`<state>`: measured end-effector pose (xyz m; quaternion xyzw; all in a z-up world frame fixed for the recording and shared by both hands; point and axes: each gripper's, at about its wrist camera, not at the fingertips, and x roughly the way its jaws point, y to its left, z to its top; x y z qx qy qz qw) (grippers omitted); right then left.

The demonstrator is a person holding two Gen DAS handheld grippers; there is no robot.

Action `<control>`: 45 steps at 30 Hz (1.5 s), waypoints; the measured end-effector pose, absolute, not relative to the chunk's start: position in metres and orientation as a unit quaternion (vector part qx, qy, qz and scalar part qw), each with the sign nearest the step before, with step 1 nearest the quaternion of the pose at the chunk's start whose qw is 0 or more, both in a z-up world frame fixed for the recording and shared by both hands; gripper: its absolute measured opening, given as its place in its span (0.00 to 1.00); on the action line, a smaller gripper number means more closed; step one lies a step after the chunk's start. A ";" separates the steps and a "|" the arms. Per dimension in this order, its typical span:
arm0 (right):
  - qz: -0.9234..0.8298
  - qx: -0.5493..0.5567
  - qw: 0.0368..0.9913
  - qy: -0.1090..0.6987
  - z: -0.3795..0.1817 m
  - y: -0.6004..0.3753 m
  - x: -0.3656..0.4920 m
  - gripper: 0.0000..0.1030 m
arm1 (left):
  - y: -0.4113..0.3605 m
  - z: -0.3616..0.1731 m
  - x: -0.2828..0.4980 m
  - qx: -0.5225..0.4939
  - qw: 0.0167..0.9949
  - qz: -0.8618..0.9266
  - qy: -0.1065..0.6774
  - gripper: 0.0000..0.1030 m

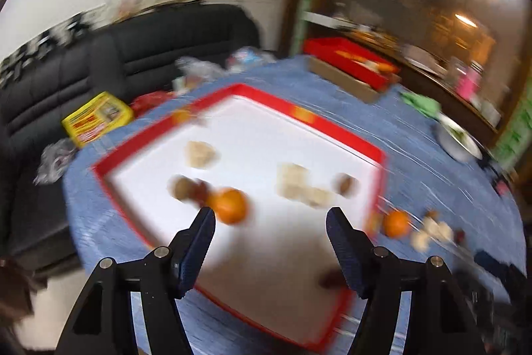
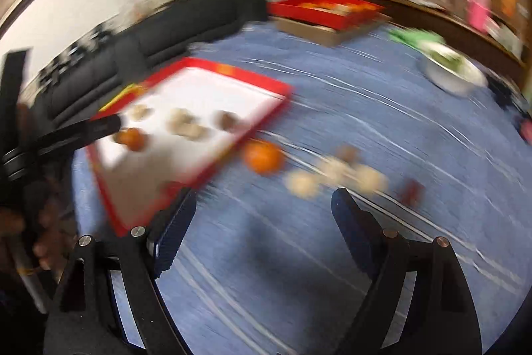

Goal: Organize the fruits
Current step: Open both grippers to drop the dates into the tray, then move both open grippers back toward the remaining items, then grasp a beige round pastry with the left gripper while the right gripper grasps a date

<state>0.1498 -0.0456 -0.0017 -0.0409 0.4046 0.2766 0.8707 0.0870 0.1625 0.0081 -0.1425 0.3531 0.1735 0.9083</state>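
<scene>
Both pairs of ribbed dark jaws stand apart and empty: left gripper (image 1: 271, 217) hangs over a white, red-rimmed rectangular tray (image 1: 133, 135) with a round orange (image 1: 230, 205) just beyond its left finger, right gripper (image 2: 264, 200) over blue woven cloth (image 2: 332, 255), another orange (image 2: 264, 158) just ahead.

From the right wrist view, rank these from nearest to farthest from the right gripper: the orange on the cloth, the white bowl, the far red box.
1. Orange on the blue cloth, just ahead of the open right gripper, beside the tray.
2. White bowl, farther off at the right.
3. Far red box, at the table's far edge, top centre.
</scene>
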 end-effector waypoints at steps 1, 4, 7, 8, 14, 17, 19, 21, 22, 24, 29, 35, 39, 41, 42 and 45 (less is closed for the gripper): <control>0.255 -0.031 0.874 0.411 -0.006 -0.064 0.153 0.82 | 0.147 0.007 0.087 -0.131 0.913 0.153 0.355 0.65; 0.198 0.000 0.882 0.429 -0.017 -0.113 0.165 0.82 | 0.114 0.002 0.088 -0.105 0.920 0.113 0.361 0.65; 0.164 0.017 0.881 0.445 -0.026 -0.140 0.177 0.82 | 0.086 -0.005 0.090 -0.083 0.923 0.079 0.368 0.65; 0.160 0.018 0.881 0.446 -0.027 -0.143 0.180 0.82 | 0.081 -0.006 0.091 -0.080 0.922 0.073 0.371 0.65; 0.149 -0.012 0.881 0.449 -0.033 -0.133 0.206 0.71 | 0.060 -0.020 0.091 -0.065 0.916 0.052 0.393 0.65; 0.144 -0.026 0.877 0.458 -0.039 -0.126 0.217 0.61 | 0.057 -0.022 0.093 -0.065 0.916 0.052 0.393 0.65; 0.144 -0.031 0.877 0.457 -0.041 -0.121 0.225 0.59 | 0.055 -0.023 0.096 -0.063 0.915 0.050 0.396 0.65; 0.146 -0.038 0.875 0.459 -0.043 -0.115 0.232 0.57 | 0.052 -0.026 0.102 -0.059 0.914 0.049 0.399 0.65; 0.143 -0.042 0.877 0.456 -0.044 -0.113 0.234 0.53 | 0.050 -0.026 0.105 -0.057 0.914 0.049 0.400 0.65; 0.143 -0.048 0.880 0.451 -0.043 -0.111 0.234 0.29 | 0.048 -0.027 0.111 -0.051 0.914 0.050 0.400 0.65; 0.155 -0.023 0.882 0.445 -0.041 -0.120 0.231 0.18 | 0.033 -0.032 0.141 -0.052 0.907 0.045 0.414 0.65; 0.163 0.002 0.891 0.423 -0.027 -0.130 0.231 0.18 | 0.011 -0.040 0.173 -0.045 0.898 0.035 0.437 0.60; 0.173 0.012 0.891 0.419 -0.023 -0.133 0.231 0.18 | 0.010 -0.047 0.193 -0.046 0.888 0.046 0.456 0.42; 0.176 0.018 0.892 0.416 -0.021 -0.135 0.230 0.18 | 0.010 -0.048 0.198 -0.040 0.890 0.054 0.451 0.27; 0.177 0.019 0.892 0.414 -0.020 -0.135 0.229 0.18 | 0.010 -0.048 0.199 -0.037 0.892 0.054 0.448 0.23; 0.178 0.020 0.893 0.414 -0.020 -0.136 0.229 0.18 | 0.013 -0.048 0.198 -0.049 0.892 0.045 0.447 0.23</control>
